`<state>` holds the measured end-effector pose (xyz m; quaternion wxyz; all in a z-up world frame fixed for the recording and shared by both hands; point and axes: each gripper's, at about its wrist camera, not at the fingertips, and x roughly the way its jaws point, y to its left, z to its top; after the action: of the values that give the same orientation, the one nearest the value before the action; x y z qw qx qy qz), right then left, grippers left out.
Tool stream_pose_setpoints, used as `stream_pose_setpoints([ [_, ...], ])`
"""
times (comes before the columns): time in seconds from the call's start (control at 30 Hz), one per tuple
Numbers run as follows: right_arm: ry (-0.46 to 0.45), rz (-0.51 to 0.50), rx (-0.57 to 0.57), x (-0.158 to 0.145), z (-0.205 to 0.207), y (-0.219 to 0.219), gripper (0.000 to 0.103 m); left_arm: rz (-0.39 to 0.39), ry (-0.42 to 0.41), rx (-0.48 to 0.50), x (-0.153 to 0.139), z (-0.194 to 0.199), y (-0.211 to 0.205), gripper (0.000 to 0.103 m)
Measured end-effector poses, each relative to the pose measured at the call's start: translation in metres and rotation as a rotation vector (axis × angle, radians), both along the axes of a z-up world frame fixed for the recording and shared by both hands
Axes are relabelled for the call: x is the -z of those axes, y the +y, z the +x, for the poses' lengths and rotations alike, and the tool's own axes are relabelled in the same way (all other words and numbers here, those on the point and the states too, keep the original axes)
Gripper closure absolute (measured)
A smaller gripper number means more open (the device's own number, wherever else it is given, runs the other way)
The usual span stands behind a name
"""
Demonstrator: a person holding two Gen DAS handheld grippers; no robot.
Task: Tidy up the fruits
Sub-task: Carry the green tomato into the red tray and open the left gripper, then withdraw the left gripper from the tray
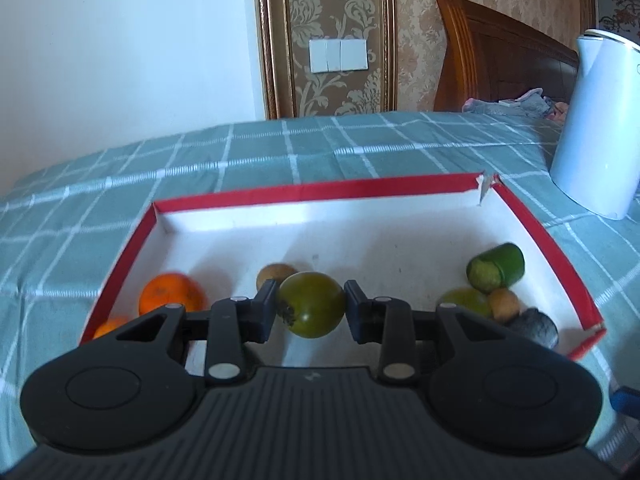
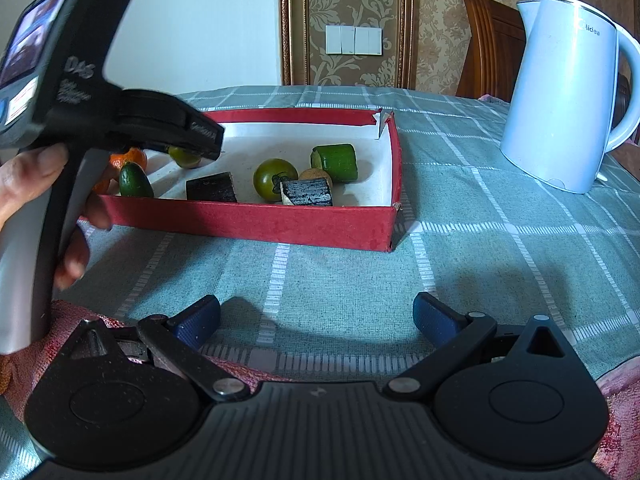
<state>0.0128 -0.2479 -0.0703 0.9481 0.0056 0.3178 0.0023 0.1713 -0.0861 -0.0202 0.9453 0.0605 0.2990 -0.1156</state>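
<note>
A red-walled, white-floored box lies on the checked cloth. My left gripper is shut on a green tomato and holds it over the box's near middle; in the right wrist view that gripper hangs over the box's left part with the tomato under it. In the box lie an orange, a kiwi, a green cut cylinder, another green tomato, two dark blocks and a small brown fruit. My right gripper is open and empty above the cloth, in front of the box.
A white kettle stands on the cloth to the right of the box. A wooden headboard and a wall with a light switch are behind. A pink cloth lies under my right gripper.
</note>
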Motion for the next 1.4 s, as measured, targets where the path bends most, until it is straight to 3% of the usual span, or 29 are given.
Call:
stream_pose_setpoints([
  [0.37, 0.000, 0.000, 0.000, 0.000, 0.000, 0.000, 0.000, 0.020, 0.005, -0.004, 0.004, -0.001, -0.002, 0.068],
  [0.43, 0.000, 0.001, 0.000, 0.000, 0.000, 0.000, 0.000, 0.024, 0.008, 0.000, 0.004, -0.002, -0.002, 0.062],
  [0.5, 0.000, 0.001, 0.000, 0.000, 0.000, 0.000, 0.000, 0.018, 0.010, 0.018, 0.003, -0.004, 0.000, 0.042],
  [0.6, 0.000, 0.001, 0.000, 0.000, 0.000, 0.000, 0.000, 0.007, -0.006, -0.003, 0.002, -0.008, 0.004, 0.022],
  [0.77, 0.000, 0.001, 0.000, 0.000, -0.001, 0.000, 0.000, -0.014, -0.015, -0.025, -0.004, -0.022, 0.018, 0.019],
  [0.9, 0.000, 0.001, 0.000, 0.000, 0.000, 0.000, 0.000, -0.047, -0.039, -0.062, -0.013, -0.045, 0.032, 0.006],
  [1.0, -0.001, 0.001, 0.000, 0.000, 0.000, 0.000, 0.000, -0.057, -0.070, -0.071, -0.020, -0.063, 0.040, 0.003],
  [1.2, -0.001, 0.001, 0.000, 0.000, -0.001, 0.000, 0.000, 0.001, -0.124, -0.112, -0.025, -0.098, 0.047, 0.000],
  [1.4, -0.001, 0.001, 0.000, 0.000, -0.001, 0.000, 0.000, -0.017, -0.095, -0.140, -0.025, -0.119, 0.061, 0.000],
])
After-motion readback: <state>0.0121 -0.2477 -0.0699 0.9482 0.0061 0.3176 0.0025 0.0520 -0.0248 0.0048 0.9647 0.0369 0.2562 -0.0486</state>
